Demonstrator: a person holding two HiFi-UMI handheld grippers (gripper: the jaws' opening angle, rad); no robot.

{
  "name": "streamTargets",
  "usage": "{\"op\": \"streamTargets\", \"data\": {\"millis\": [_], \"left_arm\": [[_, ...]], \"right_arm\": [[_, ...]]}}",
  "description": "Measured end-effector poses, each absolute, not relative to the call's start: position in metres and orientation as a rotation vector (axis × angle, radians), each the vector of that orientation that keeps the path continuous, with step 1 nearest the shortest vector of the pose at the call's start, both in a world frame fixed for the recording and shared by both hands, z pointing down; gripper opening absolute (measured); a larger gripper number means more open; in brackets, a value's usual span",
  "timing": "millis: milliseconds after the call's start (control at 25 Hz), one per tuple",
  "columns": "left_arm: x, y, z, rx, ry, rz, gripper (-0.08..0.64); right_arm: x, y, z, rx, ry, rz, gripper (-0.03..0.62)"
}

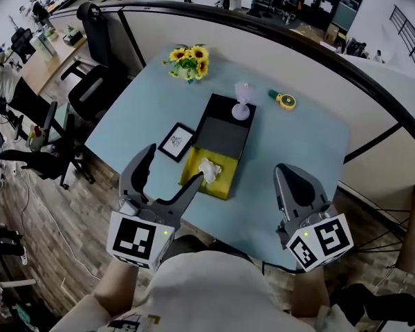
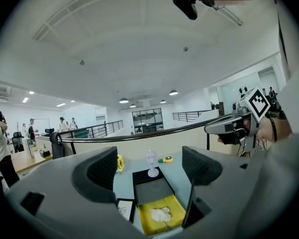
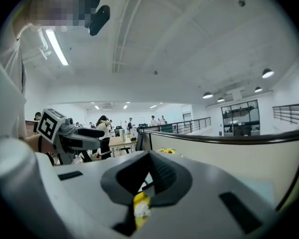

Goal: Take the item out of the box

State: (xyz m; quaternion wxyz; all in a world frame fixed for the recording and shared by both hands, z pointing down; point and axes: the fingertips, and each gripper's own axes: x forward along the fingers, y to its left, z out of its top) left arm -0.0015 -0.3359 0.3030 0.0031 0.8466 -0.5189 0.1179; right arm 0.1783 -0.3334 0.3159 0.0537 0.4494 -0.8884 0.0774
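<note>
Head view: a crumpled white wad [image 1: 209, 169] lies in the open yellow box [image 1: 226, 187]; probably light, soft and crushable, so pinch its raised middle; left gripper [image 1: 174, 163] gapes beside it; right gripper [image 1: 290, 185] is pressed together, empty.

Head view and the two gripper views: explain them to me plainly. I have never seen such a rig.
No robot here: a person holds a two-jaw gripper in each hand. The head view looks down from a camera on the person's head; the other two look along each gripper's jaws. The left gripper is open and empty; the right gripper is shut on nothing. On the table lie a yellow box with a white item in it, a black tray, a small frame, sunflowers and a tape measure.
</note>
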Motion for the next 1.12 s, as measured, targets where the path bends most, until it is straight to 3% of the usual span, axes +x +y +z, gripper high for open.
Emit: {"op": "streamTargets", "data": {"millis": [680,1120], "left_arm": [[-0.018,-0.361,0.323,2.648,-1.553,0.477,0.393],[-0.010,-0.385,0.403,2.585,-1.353,0.635,0.393]], "right_arm": [[0.162,-0.348,0.333,1.398,-2.650,0.350,0.005],[0.147,-0.356,0.368,1.415,-2.567,0.439,0.005]]}}
